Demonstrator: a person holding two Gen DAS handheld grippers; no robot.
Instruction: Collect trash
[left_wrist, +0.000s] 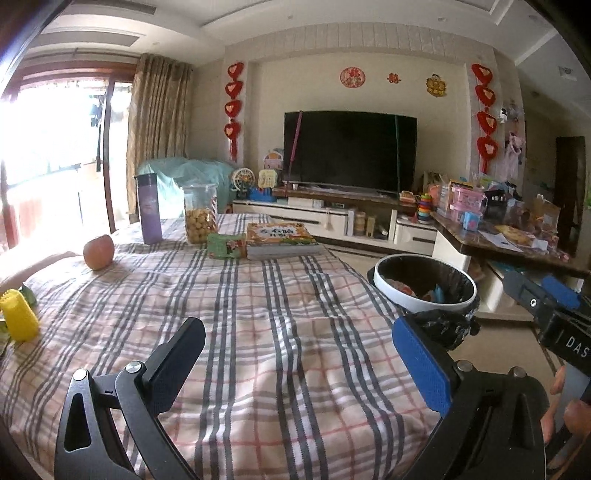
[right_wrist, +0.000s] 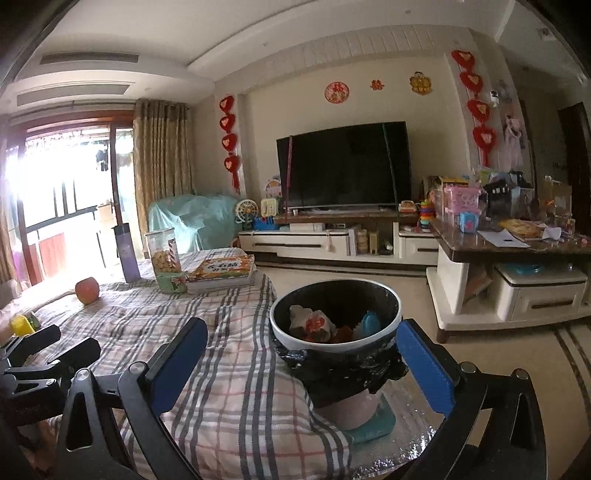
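A white-rimmed trash bin with a black liner stands beside the table's right edge and holds crumpled wrappers and a blue scrap; it also shows in the left wrist view. My left gripper is open and empty above the plaid tablecloth. My right gripper is open and empty, just in front of the bin. The right gripper shows at the right of the left wrist view, and the left gripper at the left of the right wrist view.
On the table are an apple, a purple bottle, a cookie jar, a green box, stacked books and a yellow object. A TV cabinet and a cluttered side table stand beyond.
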